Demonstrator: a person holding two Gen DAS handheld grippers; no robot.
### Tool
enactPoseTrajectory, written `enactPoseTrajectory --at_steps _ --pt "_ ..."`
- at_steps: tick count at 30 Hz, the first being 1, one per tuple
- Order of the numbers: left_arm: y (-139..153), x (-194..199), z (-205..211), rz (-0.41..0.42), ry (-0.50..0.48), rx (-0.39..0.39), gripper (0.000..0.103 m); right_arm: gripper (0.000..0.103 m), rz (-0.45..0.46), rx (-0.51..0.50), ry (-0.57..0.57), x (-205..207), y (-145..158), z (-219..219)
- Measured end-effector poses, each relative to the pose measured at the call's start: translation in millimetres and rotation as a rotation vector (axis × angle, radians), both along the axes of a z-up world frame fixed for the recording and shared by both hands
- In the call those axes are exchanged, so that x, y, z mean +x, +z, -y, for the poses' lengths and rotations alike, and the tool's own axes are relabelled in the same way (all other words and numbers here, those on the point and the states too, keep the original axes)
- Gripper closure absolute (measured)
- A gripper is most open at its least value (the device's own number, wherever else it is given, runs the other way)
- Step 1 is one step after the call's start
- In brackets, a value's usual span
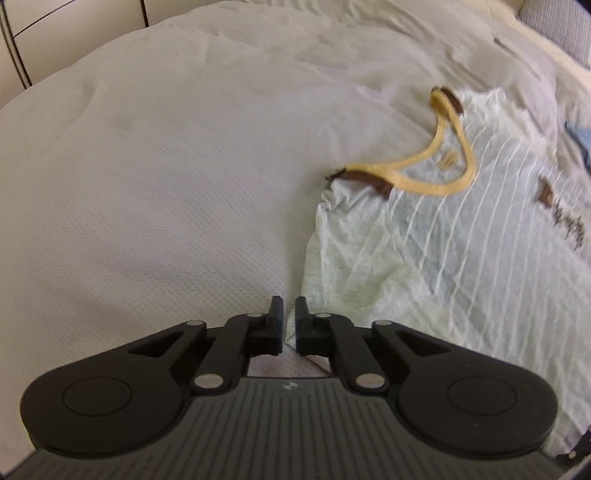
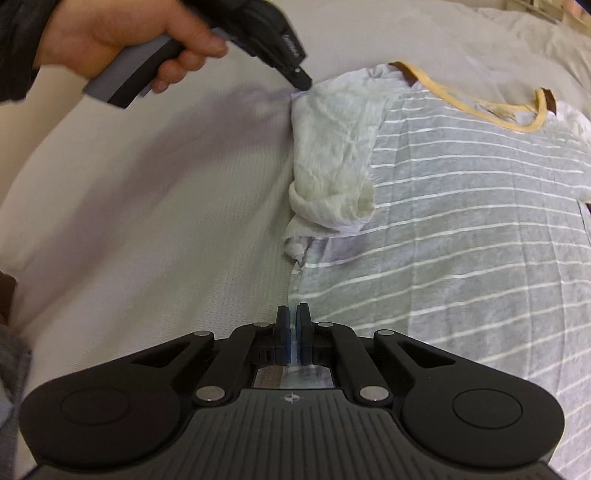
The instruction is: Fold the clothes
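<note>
A grey T-shirt [image 1: 443,258] [image 2: 461,221] with thin white stripes and a yellow collar [image 1: 424,186] [image 2: 480,107] lies flat on a white bedspread [image 1: 147,184] [image 2: 147,221]. Its pale sleeve [image 2: 332,147] is folded in over the body. My right gripper [image 2: 293,317] is shut on the shirt's side edge below that sleeve. My left gripper [image 1: 289,314] [image 2: 303,79] hovers at the shirt's shoulder corner; its fingers stand a narrow gap apart with no cloth between them. A hand [image 2: 122,33] holds its handle.
Bare bedspread stretches left of the shirt. A grey pillow [image 1: 557,22] lies at the far right corner, and a blue item [image 1: 580,136] shows beyond the shirt. Cream cabinet doors [image 1: 55,29] stand past the bed. Grey cloth [image 2: 11,369] lies at the left edge.
</note>
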State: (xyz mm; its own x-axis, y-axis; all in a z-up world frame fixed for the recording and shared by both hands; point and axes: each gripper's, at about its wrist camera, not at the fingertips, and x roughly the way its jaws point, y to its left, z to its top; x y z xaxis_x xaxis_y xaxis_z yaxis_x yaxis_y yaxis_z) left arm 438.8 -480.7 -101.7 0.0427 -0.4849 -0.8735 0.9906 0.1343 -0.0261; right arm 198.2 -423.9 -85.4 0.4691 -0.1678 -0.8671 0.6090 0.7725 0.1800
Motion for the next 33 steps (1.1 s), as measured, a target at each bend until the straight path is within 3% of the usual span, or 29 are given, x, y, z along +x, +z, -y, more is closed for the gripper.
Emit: enactPoseTrajectory --at_steps 3,5,8,10,11,12,17,24,26,29,33 --pt "-3.8 2.4 -2.0 -0.038 0.014 0.003 0.075 0.097 0.015 0.006 -0.005 -0.9 5.3 -3.4" --pt "-6.3 3.9 -3.4 -0.063 0.023 0.005 0.074 0.091 0.023 0.004 -0.007 0.3 6.8 -6.1" --pt "-10.1 6.3 -5.4 -0.101 0.037 0.008 0.074 0.091 0.035 -0.003 -0.005 2.7 9.3 -8.1" --pt "-12.6 7.9 -6.8 -0.126 0.047 0.01 0.076 0.091 0.037 0.003 -0.003 5.1 8.7 -7.4" --pt "-13.9 8.7 -7.5 -0.139 0.051 0.011 0.095 0.091 0.037 0.006 -0.003 5.7 8.3 -7.1" --pt "-15.1 9.5 -8.1 -0.151 0.056 0.012 0.103 0.091 0.038 0.008 -0.006 5.9 8.1 -6.6" --pt "-3.2 15.4 -0.7 -0.115 0.052 -0.051 0.103 0.09 0.057 -0.034 -0.01 9.5 12.2 -3.3" --pt "-8.2 17.3 1.7 -0.099 0.035 -0.047 0.103 0.089 0.066 -0.201 0.163 41.9 19.2 -12.4" --pt "-9.1 18.4 0.7 -0.097 0.039 -0.048 0.103 0.085 0.072 -0.234 0.201 51.0 19.8 -12.7" --pt "-11.4 19.8 1.2 -0.095 0.048 -0.047 0.102 0.081 0.068 -0.194 0.142 56.3 8.3 4.6" --pt "-6.9 21.9 -2.7 -0.106 0.072 -0.052 0.1 0.08 0.033 -0.033 -0.017 40.7 -9.5 29.2"
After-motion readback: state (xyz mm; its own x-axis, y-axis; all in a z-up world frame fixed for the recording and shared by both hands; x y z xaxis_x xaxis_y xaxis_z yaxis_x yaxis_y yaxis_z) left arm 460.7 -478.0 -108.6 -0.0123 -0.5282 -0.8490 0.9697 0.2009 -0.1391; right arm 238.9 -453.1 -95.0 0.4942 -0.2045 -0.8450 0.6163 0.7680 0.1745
